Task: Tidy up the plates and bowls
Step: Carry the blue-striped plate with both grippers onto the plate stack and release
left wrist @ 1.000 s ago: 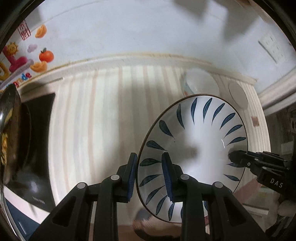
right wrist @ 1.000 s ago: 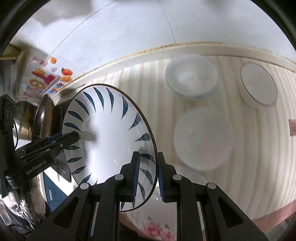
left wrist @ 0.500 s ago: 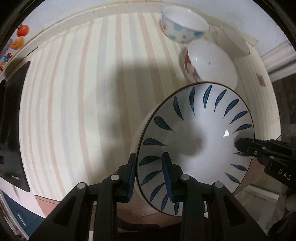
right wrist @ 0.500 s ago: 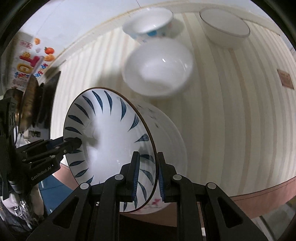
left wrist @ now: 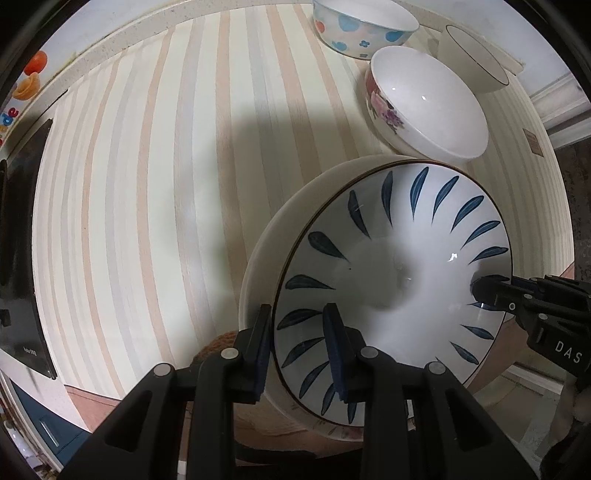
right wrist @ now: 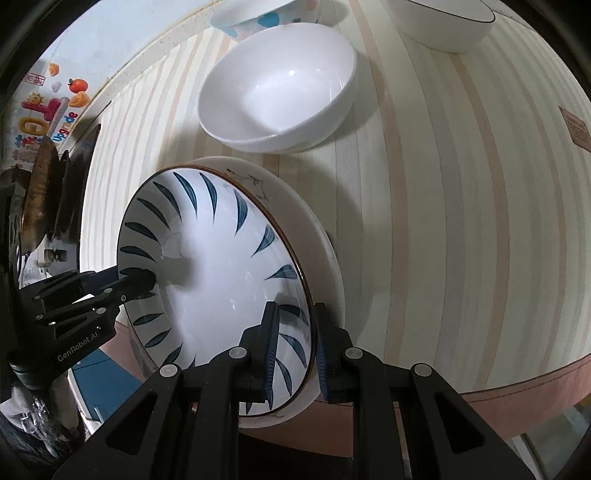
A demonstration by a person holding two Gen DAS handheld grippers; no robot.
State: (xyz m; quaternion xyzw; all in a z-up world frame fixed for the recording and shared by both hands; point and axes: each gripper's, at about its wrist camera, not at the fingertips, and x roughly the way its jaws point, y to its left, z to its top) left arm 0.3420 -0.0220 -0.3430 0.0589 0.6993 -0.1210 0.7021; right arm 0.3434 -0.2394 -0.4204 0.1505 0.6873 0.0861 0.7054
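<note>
Left gripper nearest in the left wrist view, jaws nearly closed and clamped on the near rim of the blue-leaf plate, one blue pad outside the rim, one inside. Right gripper nearest in the right wrist view, jaws likewise narrow and pinching the opposite rim of the same plate. Each gripper shows in the other's view: right one at the plate's far edge with white "DAS" on its black body, left one with "GenRobot.AI" printed on it. The blue-leaf plate sits tilted over a larger cream plate at the near edge of the striped table; cannot tell whether the two touch. Cream plate rim carries a faint dark sketch-like mark in the right wrist view. Just beyond, a white bowl with pink flowers stands upright on the table, apart from the plates. Behind it, a bowl with blue and orange dots, and beside that a cream bowl with a thin dark rim, tilted. A small brown label lies on the table to the right, text too small to read. Far left, a black appliance with a tiny unreadable white mark. On the wall, colourful fruit stickers with letters reading roughly "upgrade".
</note>
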